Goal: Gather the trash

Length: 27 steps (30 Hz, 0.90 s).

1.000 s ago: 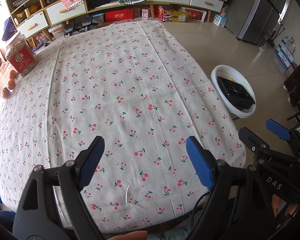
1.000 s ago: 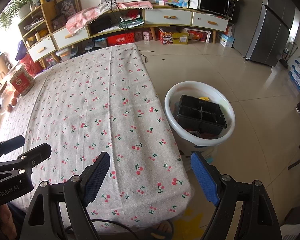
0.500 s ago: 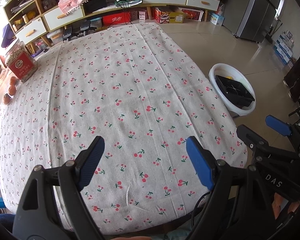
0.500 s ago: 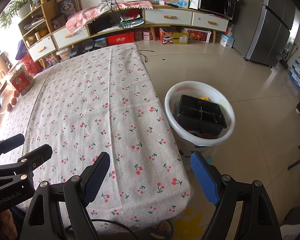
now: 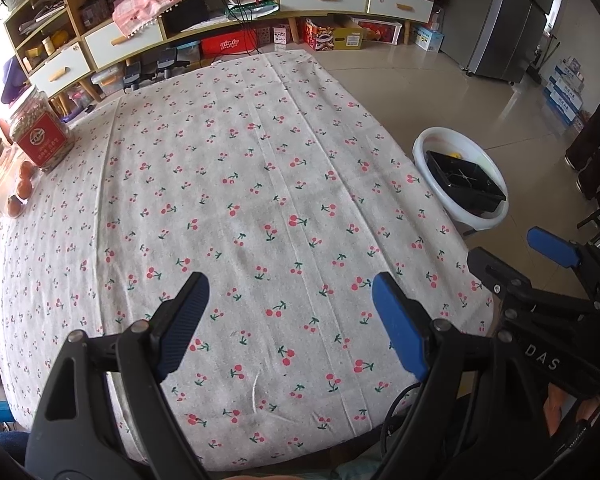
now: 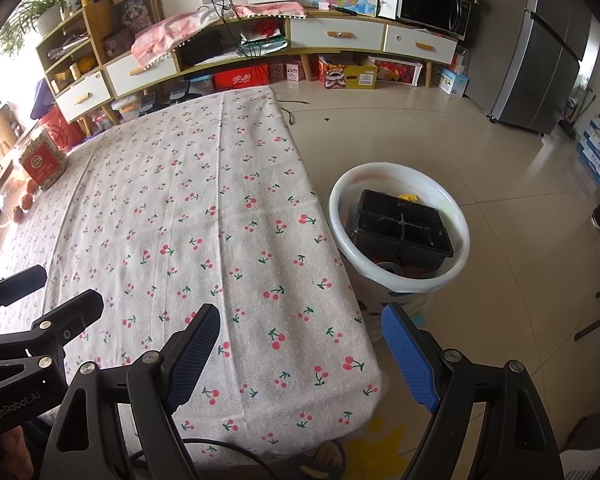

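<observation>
A: Was anything moved since the picture a moment before?

B: Almost nothing was moved. Both claws were kept in the same spot, and only a tiny change of view was seen by the left camera. The bin and the jar were left where they were.

A: How were the claws held?

B: The left claw (image 5: pixel 286 322) was held wide open above the near end of the tabletop (image 5: pixel 260 184), and nothing was held in it. The right claw (image 6: pixel 300 350) was held wide open too, over the near right corner of the cloth, and it was empty as well.

A: Where was the trash?

B: A black tray (image 6: pixel 402 226) and some small bits were already seen inside the white bin (image 6: pixel 396 286), which was set on the floor just beside the tabletop. No loose trash was seen on the cherry cloth.

A: What could have gone wrong from there?

B: The red-label jar (image 5: pixel 40 134) and the round orange fruits (image 5: pixel 22 190) at the far left edge could have been mistaken for trash and picked up. The cloth could have been pinched and dragged if a claw was closed too low. The bin could have been bumped and tipped, because it was so near the corner.
</observation>
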Available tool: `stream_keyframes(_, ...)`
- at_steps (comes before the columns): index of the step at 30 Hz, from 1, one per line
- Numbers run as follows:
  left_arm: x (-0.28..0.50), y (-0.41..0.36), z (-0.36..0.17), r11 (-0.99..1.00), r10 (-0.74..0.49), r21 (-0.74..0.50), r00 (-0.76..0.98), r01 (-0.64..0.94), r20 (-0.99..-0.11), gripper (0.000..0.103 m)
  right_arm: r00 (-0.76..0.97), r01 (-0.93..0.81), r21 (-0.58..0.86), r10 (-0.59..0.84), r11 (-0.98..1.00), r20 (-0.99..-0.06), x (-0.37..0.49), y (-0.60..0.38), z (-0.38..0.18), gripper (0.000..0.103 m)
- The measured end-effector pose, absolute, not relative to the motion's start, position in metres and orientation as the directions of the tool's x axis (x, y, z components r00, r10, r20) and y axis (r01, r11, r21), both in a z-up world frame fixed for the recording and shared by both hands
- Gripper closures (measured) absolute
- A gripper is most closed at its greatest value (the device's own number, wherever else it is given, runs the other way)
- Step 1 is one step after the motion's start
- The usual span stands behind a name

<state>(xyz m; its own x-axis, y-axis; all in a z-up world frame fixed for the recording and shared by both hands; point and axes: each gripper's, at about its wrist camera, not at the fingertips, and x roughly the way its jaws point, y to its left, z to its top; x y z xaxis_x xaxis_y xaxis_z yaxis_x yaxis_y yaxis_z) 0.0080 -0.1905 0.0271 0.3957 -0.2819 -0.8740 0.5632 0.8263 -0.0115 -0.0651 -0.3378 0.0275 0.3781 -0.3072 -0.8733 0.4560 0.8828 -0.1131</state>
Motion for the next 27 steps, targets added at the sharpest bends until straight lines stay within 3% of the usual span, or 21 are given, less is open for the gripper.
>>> stream_keyframes(27,0.0076,-0.1927,0.0264,0.822,-0.28,-0.006,0.394,0.57,-0.875,0.019,0.379,0.456,-0.118,-0.312,0.882,-0.871,-0.0654,-0.3406,0.0304,0.018)
